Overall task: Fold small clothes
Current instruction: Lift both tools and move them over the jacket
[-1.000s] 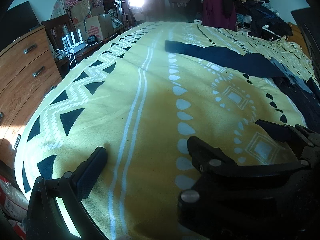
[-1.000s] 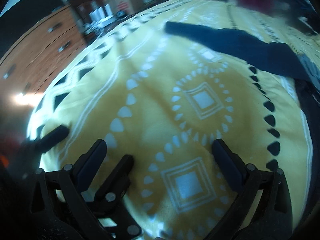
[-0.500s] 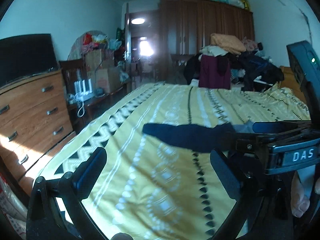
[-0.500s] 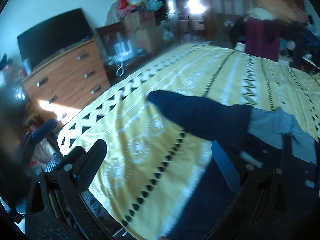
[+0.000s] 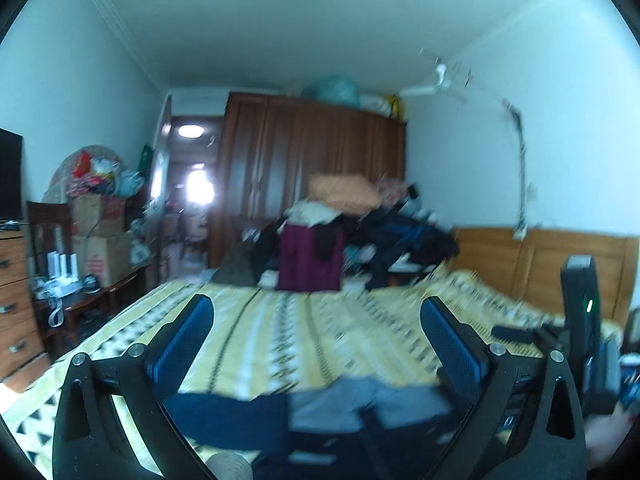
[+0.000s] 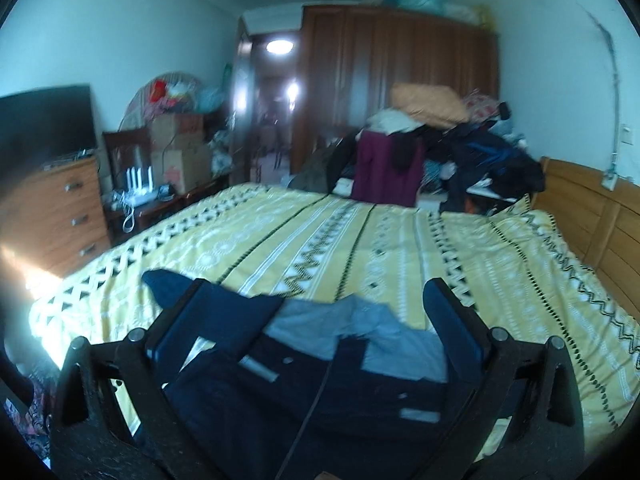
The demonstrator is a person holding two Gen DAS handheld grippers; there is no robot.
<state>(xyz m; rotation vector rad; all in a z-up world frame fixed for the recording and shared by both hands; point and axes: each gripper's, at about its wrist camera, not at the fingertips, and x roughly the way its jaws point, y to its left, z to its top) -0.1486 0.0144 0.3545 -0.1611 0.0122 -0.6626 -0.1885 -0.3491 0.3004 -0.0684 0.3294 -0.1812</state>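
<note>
Garment lies unfolded on bed, no fold made; left gripper and right gripper both spread, empty.

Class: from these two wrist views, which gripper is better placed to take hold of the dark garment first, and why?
Right, probably. The right gripper is open directly over the dark garment, which fills the space between its fingers. The left gripper, also open, points up across the bed.

Your left gripper is raised and pointed level across the room, jaws spread wide with nothing between them. Your right gripper tilts slightly downward, its jaws equally wide apart and empty.
</note>
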